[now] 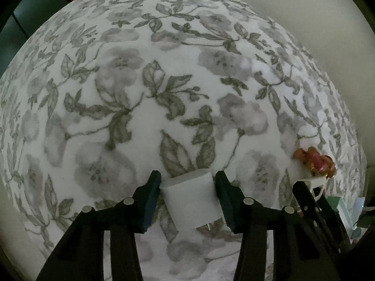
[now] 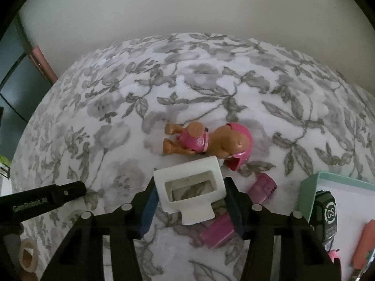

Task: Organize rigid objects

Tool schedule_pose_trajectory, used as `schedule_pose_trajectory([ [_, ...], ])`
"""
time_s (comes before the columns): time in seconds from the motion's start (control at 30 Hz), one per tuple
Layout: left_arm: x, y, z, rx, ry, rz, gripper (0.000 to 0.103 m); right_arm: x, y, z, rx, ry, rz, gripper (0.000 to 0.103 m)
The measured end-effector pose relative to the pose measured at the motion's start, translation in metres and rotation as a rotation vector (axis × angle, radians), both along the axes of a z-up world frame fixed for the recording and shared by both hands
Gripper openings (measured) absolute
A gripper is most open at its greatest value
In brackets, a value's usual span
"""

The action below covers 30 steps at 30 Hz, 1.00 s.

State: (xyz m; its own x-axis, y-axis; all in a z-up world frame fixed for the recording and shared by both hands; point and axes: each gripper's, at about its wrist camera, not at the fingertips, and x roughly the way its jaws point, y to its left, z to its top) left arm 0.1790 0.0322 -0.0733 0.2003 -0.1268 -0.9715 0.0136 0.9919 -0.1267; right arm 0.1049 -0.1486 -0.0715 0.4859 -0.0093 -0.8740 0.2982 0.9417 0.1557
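Observation:
My left gripper (image 1: 188, 182) is shut on a white charger block (image 1: 191, 200) with metal prongs, held just above the floral blanket (image 1: 140, 93). My right gripper (image 2: 189, 187) is shut on a white plastic frame piece (image 2: 189, 185) with a rectangular opening. A brown and pink toy dog (image 2: 206, 141) lies on its side just beyond that piece; it also shows in the left wrist view (image 1: 315, 161) at the far right. Pink plastic parts (image 2: 262, 187) (image 2: 216, 233) lie under and right of my right gripper.
A mint green box (image 2: 339, 185) at the lower right holds a black tape measure (image 2: 327, 213) and an orange item (image 2: 365, 243). A roll of tape (image 2: 28, 255) lies at the lower left. The left gripper's body (image 2: 42, 199) reaches in from the left.

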Motion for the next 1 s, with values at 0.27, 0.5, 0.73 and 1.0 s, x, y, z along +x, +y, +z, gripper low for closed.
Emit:
schedule_pose_trajectory([
  [0.27, -0.001, -0.003, 0.027, -0.042, -0.042, -0.007, 0.046, -0.008, -0.013, 0.022, 0.044, -0.045, -0.031, 0.057],
  [0.5, -0.011, -0.007, 0.052, -0.078, -0.096, -0.021, 0.045, -0.024, -0.028, 0.055, 0.071, -0.112, -0.075, 0.057],
  [0.73, -0.018, -0.014, 0.074, -0.099, -0.152, -0.042, 0.045, -0.036, -0.039, 0.077, 0.077, -0.142, -0.102, 0.057],
  [1.0, -0.03, -0.028, 0.094, -0.106, -0.207, -0.086, 0.045, -0.053, -0.038, 0.089, 0.051, -0.124, -0.102, 0.057],
])
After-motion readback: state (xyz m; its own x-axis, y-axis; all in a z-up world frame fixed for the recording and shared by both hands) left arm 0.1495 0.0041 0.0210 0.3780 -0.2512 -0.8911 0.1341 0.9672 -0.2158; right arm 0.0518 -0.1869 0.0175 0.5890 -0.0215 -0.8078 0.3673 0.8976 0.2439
